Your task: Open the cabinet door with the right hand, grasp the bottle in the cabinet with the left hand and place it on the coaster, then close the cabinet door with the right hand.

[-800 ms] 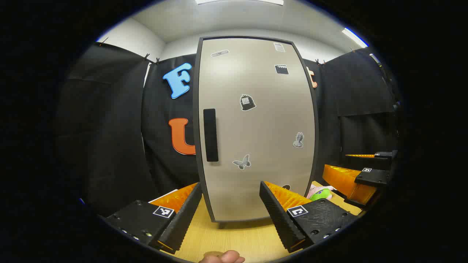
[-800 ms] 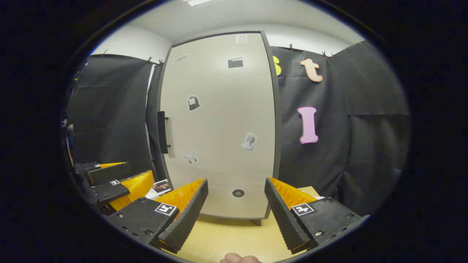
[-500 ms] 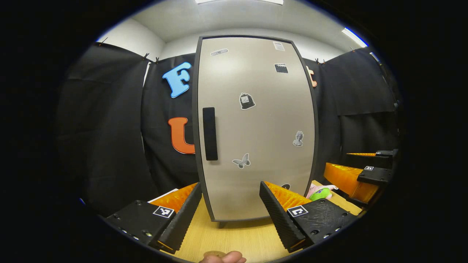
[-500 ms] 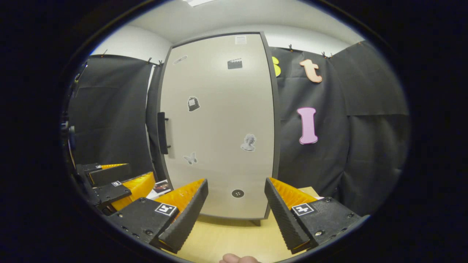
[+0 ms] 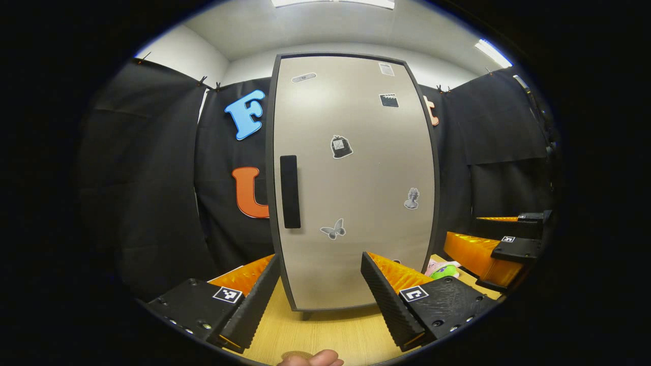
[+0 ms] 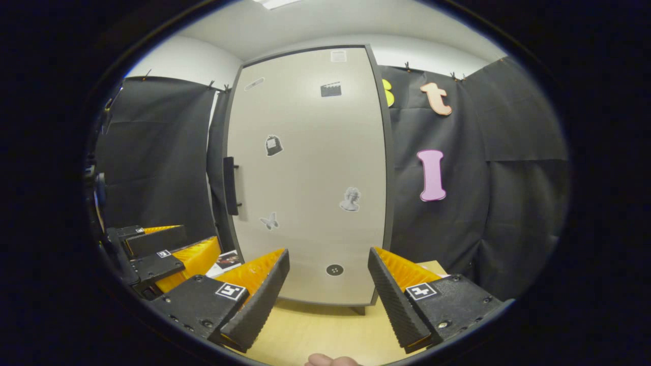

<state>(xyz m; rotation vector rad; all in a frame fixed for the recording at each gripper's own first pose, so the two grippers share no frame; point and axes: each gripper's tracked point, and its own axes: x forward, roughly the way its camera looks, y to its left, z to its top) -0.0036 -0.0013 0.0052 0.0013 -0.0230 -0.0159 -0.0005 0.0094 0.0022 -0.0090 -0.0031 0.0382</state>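
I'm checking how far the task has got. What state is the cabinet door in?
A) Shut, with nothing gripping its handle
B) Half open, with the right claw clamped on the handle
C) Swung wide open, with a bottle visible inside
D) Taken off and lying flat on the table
A: the cabinet door sits flush in its dark frame, the black handle is free, and the right claw is open in front of it, as is the left claw.

I see black cloth (image 5: 152, 193) walling the booth, a wooden table (image 6: 315, 330) near, ceiling lights (image 5: 333, 3) overhead.
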